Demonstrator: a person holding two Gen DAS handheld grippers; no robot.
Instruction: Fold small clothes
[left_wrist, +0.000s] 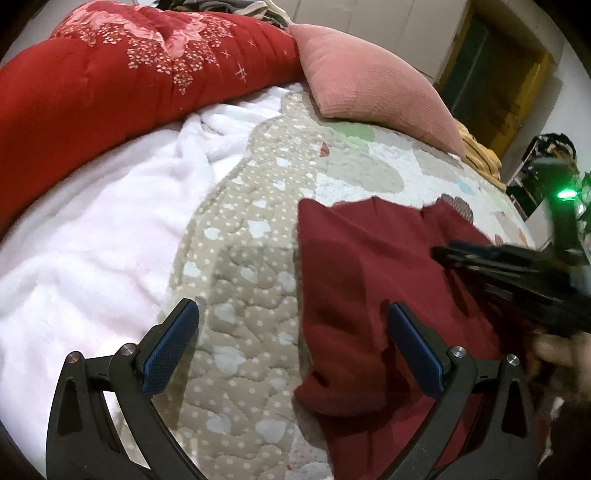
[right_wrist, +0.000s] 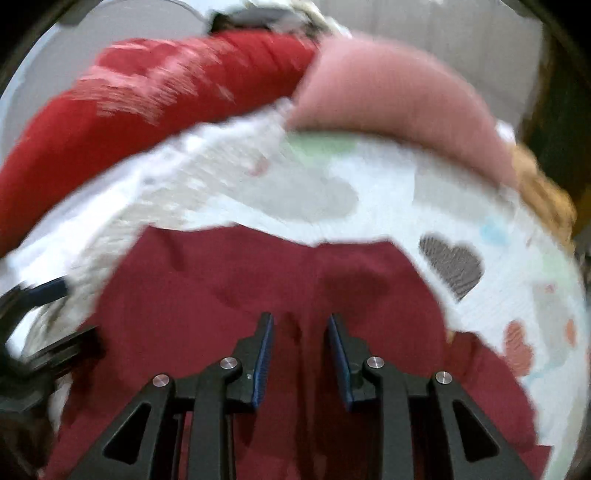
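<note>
Dark red garment lies spread on a quilted bed cover printed with grey clouds and hearts, filling the lower right of the left wrist view and the lower centre of the right wrist view. Left gripper sits at the bottom of its frame with jaws wide apart, blue pads facing each other, nothing between them; the left finger is over the quilt, the right finger over the garment's left part. Right gripper is at the bottom centre of its own view, jaws narrow but with a clear gap, pads over the garment's middle crease, no cloth pinched between them. In the left wrist view the right gripper comes in from the right edge as a blurred black shape over the garment, a hand visible behind it at the lower right. The right wrist view is motion blurred, so fine contact with the cloth cannot be told. White fluffy blanket covers the left of the bed, a red floral comforter is bunched at the upper left, and a pink pillow lies at the upper centre beside it. Yellow cloth shows past the pillow at the right.
</note>
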